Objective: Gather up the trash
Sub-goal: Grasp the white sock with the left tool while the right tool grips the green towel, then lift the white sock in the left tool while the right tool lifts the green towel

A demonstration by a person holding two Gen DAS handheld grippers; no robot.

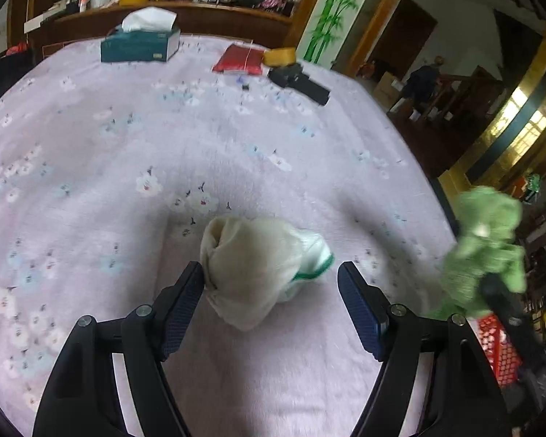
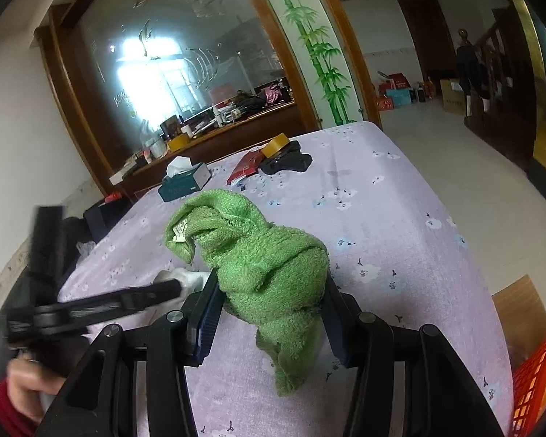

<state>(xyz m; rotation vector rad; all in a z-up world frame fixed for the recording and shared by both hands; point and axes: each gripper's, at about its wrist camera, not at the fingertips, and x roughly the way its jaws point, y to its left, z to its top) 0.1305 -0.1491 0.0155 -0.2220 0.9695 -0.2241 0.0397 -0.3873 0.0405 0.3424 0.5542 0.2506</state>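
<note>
Left gripper (image 1: 271,278): my jaws wide, straddling the crumpled cream-white cloth wad (image 1: 253,267) on the lilac floral tablecloth (image 1: 163,138).
Right gripper (image 2: 271,306): clamping the bunched green terry towel (image 2: 262,266).
Risk: loose green tail may snag or slip over the red plastic crate (image 2: 535,375); the wad may squirt sideways.

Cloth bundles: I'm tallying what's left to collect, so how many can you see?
2. The green cloth is clamped in the right gripper above the table's near edge. The white cloth lies on the tablecloth between the open left gripper's fingers. Others may be out of view.
</note>
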